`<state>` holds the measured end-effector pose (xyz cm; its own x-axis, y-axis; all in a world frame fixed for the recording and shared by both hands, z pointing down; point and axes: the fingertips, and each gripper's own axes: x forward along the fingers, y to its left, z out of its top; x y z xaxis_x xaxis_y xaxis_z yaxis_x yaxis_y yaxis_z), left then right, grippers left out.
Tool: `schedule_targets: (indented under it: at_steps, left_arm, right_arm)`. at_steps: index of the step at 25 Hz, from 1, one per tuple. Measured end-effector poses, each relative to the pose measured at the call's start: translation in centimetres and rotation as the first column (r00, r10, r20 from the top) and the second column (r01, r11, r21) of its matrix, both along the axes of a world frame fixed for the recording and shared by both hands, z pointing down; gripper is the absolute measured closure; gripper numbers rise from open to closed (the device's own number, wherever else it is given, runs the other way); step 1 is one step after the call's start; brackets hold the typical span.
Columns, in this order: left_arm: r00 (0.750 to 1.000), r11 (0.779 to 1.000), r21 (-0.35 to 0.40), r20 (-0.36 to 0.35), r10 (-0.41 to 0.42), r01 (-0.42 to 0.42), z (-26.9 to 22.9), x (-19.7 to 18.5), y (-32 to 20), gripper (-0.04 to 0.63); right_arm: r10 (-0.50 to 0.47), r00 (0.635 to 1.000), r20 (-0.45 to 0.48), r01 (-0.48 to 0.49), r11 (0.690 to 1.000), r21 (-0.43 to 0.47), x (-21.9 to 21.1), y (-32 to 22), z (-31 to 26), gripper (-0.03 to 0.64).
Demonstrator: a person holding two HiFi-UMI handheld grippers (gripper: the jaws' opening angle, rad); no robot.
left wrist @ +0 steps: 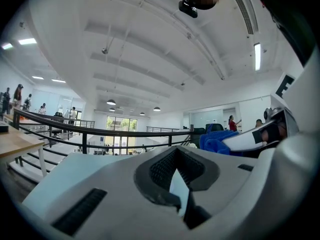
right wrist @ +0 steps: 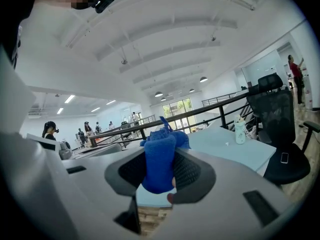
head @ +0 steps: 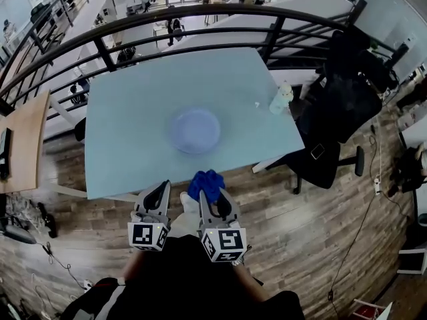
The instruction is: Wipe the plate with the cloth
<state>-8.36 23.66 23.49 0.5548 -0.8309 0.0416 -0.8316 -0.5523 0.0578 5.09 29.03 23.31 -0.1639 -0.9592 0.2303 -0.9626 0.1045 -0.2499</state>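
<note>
Nearest the head camera, the two marker cubes are seen above the person's dark clothing, one on each hand-held tool. The left gripper is carried with its grey jaws drawn together, only a thin pale sliver showing between them in the left gripper view; nothing is held in it. The right gripper is closed on a crumpled bright blue cloth, which is pinched between the ribbed pads and bunches up above them in the right gripper view. Both tools are held side by side just off the near edge of the pale blue rectangular table, over the wooden floor. The round pale blue plate lies flat near the middle of that table, apart from the cloth and beyond it, with nothing resting on it. A small white bottle is set at the far right corner, and a black office chair stands just beside the table there. The picking-up of the cloth is judged done; no contact with the plate is made, so the reach forward and the whole of the wiping are left. Whether the plate is soiled cannot be told.
</note>
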Motion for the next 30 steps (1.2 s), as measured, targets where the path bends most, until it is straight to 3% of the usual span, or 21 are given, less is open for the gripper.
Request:
schedule_targets:
  at_steps: [14, 30]
  left_arm:
    - [1.000, 1.000, -0.006, -0.002, 0.019, -0.019, -0.4, 3.5, -8.5, 0.595]
    - [1.000, 1.000, -0.009, -0.023, -0.021, 0.021, -0.4, 3.1, -17.9, 0.595]
  right_arm:
    - [-0.005, 1.000, -0.009, 0.005, 1.000, -0.021, 2.9, -8.3, -0.4, 0.497]
    - [-0.061, 0.998, -0.016, 0.061, 0.998, -0.036, 2.0, -18.3, -0.5, 0.497]
